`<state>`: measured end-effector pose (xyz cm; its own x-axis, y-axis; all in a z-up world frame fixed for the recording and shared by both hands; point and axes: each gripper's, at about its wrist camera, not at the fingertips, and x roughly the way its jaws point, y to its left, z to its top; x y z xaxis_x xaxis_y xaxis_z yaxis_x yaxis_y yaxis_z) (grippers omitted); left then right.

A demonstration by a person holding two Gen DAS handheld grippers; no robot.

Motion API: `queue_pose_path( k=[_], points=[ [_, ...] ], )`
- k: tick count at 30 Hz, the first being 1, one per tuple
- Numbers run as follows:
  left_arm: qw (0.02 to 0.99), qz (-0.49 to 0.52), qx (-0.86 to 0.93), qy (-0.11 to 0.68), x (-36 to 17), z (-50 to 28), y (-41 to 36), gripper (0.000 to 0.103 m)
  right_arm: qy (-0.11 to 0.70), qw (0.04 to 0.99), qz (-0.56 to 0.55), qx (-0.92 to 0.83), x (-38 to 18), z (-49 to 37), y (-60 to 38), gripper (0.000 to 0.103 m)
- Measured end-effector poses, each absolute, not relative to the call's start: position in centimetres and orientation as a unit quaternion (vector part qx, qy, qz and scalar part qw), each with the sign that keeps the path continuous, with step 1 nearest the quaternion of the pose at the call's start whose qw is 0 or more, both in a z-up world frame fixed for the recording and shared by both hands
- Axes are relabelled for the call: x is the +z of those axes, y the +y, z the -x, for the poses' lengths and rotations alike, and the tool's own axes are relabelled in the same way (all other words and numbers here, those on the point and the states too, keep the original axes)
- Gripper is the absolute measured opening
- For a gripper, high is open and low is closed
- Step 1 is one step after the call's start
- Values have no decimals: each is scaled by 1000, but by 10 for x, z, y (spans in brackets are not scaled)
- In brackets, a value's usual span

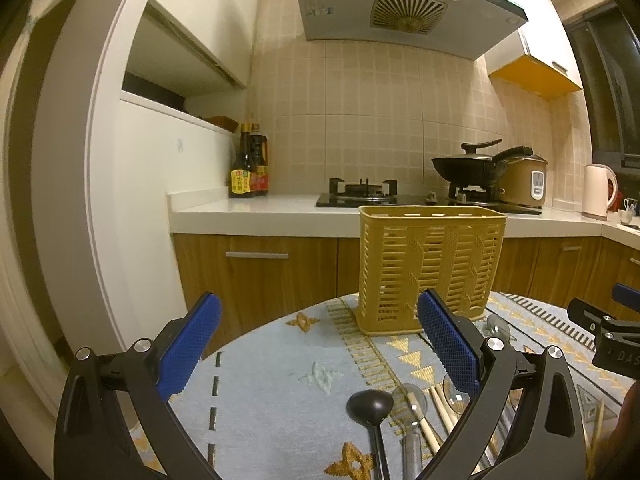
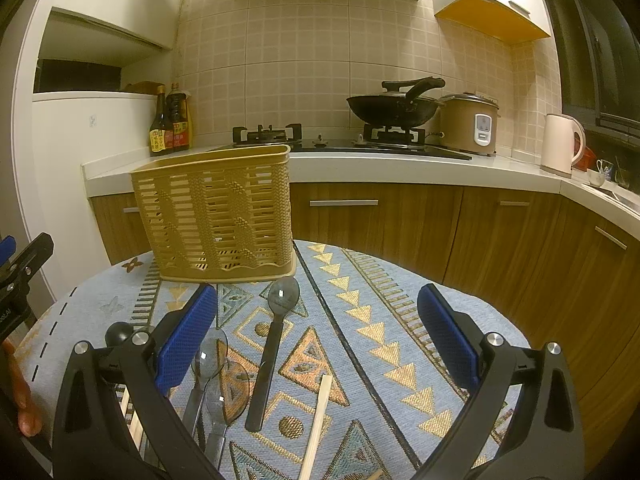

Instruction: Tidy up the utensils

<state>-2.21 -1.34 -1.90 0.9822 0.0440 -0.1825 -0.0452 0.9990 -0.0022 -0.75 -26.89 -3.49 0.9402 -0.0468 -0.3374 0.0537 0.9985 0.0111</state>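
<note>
Both grippers hover over a round table with a patterned blue cloth [image 2: 360,320], nothing held. Left gripper [image 1: 320,340] jaws wide apart, empty; right gripper [image 2: 318,332] jaws also wide apart, empty. Yellow slotted utensil basket [image 2: 216,216] stands upright at the far side of the table, looks empty through the slots. Utensils lie flat on the cloth near the grippers: black ladle [image 1: 370,406] between the left jaws, bowl toward the basket; two clear plastic spoons [image 2: 210,354] side by side just beside the right gripper's left finger, the nearer one [image 2: 234,390] partly overlapping the other; dark translucent spoon [image 2: 272,344] lying lengthwise with its bowl close to the basket base, not touching; one wooden chopstick [image 2: 318,420] near the bottom edge between the right jaws; more chopsticks [image 1: 438,408] partly hidden behind the left gripper's right finger. Behind, kitchen counter [image 2: 380,164] with gas hob [image 2: 268,134], black wok with lid [image 2: 394,108], rice cooker [image 2: 470,124], white kettle [image 2: 562,144], two sauce bottles [image 2: 170,122]. Range hood [image 1: 400,4] overhead. Part of a hand [image 2: 20,396] at the left edge of the right wrist view.
</note>
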Motion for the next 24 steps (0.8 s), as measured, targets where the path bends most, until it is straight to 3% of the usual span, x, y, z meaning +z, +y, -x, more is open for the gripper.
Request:
queue_pose_path(
  k=[24],
  points=[
    [995,4,21,98,-19,22,-12,95,180,983,-5,-26,-35,6,-266,96]
  ],
)
